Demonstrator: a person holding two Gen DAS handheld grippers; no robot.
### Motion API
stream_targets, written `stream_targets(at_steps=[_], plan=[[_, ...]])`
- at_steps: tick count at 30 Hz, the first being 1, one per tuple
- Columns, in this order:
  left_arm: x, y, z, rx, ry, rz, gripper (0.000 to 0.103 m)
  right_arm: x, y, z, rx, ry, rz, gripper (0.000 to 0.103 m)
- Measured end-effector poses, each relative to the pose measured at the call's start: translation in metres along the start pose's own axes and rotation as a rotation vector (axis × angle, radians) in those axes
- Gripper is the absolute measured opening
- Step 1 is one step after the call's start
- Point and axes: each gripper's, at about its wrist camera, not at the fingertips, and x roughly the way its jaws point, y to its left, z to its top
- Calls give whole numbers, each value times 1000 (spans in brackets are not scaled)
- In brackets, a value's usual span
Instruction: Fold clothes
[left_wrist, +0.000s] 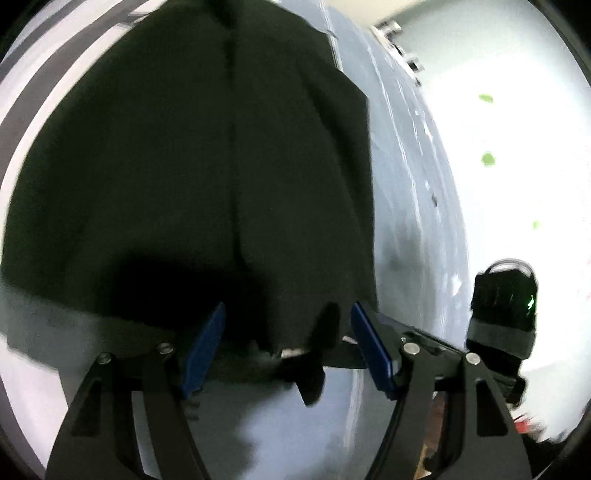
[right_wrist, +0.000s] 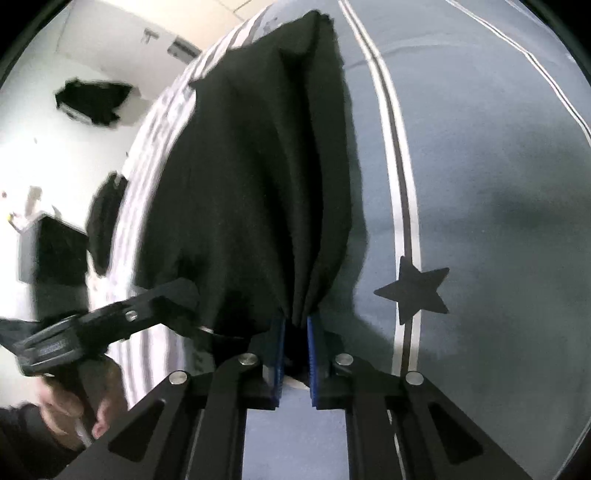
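On a grey-blue bedspread (right_wrist: 498, 166) with white stripes, the right gripper (right_wrist: 295, 332) pinches a bunched edge of the black cloth garment (right_wrist: 240, 166); the left gripper (left_wrist: 288, 325) straddles its near edge, jaws apart, beside a black star patch (right_wrist: 415, 290).

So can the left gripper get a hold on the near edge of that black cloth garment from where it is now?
Probably yes. The left gripper stands open with the black cloth garment's near edge between its blue pads, nothing blocking; the right gripper already pinches another part.
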Motion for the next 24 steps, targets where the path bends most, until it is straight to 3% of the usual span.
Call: stream_targets(at_steps=[6,9,11,14,15,17,18,24], plan=[[18,-11,2,20,42,-7,74,-17,14,4,70,-42,172,9],[31,-16,7,-19,66,-77,72,-18,19,6,72,-37,184,9],[38,-17,7,-24,61,-104,72,-16,17,6,80,-71,146,9],[46,-20,7,11,56,-108,72,-15,13,7,94,-81,132,9],[48,-23,7,38,52,-85,69,-15,12,7,93,-81,122,9],[53,-32,4,116,32,-1,34,-18,9,3,71,-69,82,9],[57,-38,3,151,22,34,11,-19,8,2,59,-63,62,9],[52,-44,-1,225,-25,88,9,-24,2,-7,12,-38,-16,9]])
